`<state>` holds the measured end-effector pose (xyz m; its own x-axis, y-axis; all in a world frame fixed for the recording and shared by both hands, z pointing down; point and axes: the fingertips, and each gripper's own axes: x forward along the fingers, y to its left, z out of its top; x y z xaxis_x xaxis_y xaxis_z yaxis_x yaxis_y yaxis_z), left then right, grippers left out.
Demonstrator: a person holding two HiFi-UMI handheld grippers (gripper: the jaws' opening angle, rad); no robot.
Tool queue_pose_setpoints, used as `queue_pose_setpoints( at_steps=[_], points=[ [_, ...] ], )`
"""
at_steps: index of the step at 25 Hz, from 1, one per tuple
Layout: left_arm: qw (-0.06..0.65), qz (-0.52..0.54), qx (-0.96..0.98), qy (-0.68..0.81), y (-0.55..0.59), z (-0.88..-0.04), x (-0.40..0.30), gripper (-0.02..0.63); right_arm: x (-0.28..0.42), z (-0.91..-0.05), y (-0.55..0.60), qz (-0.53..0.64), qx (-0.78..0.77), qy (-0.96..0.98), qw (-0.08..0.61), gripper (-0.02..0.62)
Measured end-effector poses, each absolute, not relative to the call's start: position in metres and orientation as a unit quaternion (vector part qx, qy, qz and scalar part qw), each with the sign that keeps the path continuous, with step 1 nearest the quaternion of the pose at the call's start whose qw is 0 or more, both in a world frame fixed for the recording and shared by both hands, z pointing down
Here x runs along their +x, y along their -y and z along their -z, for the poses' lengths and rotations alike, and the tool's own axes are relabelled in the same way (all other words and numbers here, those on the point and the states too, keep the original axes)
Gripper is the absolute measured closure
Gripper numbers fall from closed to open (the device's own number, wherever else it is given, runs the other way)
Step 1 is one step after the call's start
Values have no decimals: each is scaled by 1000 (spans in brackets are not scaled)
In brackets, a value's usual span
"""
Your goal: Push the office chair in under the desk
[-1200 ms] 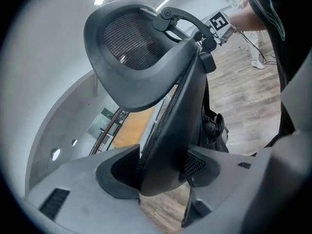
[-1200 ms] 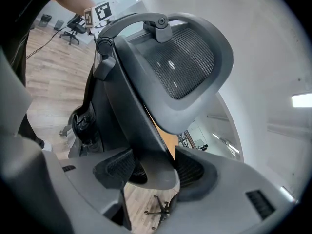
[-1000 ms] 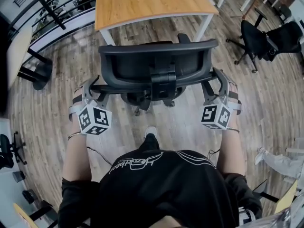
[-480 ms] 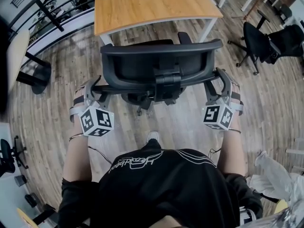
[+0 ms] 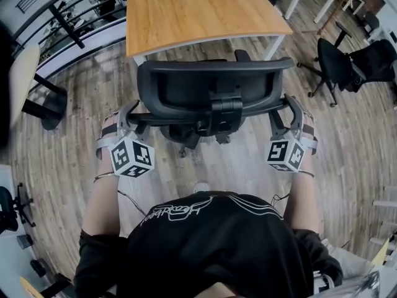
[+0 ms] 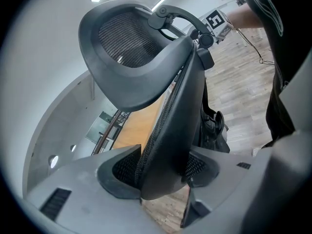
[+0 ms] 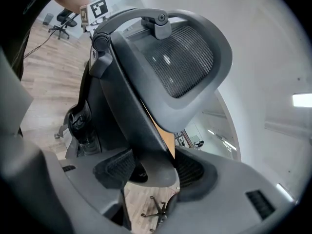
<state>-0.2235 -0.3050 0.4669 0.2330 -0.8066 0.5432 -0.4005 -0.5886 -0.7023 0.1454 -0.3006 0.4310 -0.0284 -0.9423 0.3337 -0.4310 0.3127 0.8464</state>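
**A:** Where is the chair?

**B:** I have the black mesh-backed office chair [image 5: 208, 82] in the middle of the head view, its backrest towards me. The light wooden desk with white legs [image 5: 198, 8] fills the top centre of the frame. The top rim of the backrest sits just below the desk's near edge in the picture. I cannot tell how far the seat reaches under the top, because the backrest hides it.

**A:** And your grippers?

**B:** My left gripper [image 5: 132, 113] is on the backrest's left edge, left of centre in the frame. In the left gripper view both pads press on the rim of the backrest, so it is clamped on the chair. My right gripper [image 5: 286, 107] sits on the right edge at about the same height. Its own view shows the rim pinched between its jaws as well.

**A:** Anything else nearby?

**B:** There is grey-brown plank floor [image 5: 62, 135] all round. Two other black chairs [image 5: 338, 54] stand at the upper right, well apart from mine.
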Motion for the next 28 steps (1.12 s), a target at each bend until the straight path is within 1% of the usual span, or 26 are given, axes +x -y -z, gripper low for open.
queue_pose_setpoints(
  at_steps=[6, 12, 28],
  points=[
    [211, 473, -762, -388, 318, -466, -212, 381, 155, -429, 324, 281, 523, 651, 473, 316],
    [206, 482, -762, -380, 323, -469, -195, 400, 169, -430, 343, 285, 510, 654, 481, 319],
    [204, 488, -757, -384, 321, -466, -187, 403, 178, -428, 342, 292, 503, 660, 476, 327]
  ],
)
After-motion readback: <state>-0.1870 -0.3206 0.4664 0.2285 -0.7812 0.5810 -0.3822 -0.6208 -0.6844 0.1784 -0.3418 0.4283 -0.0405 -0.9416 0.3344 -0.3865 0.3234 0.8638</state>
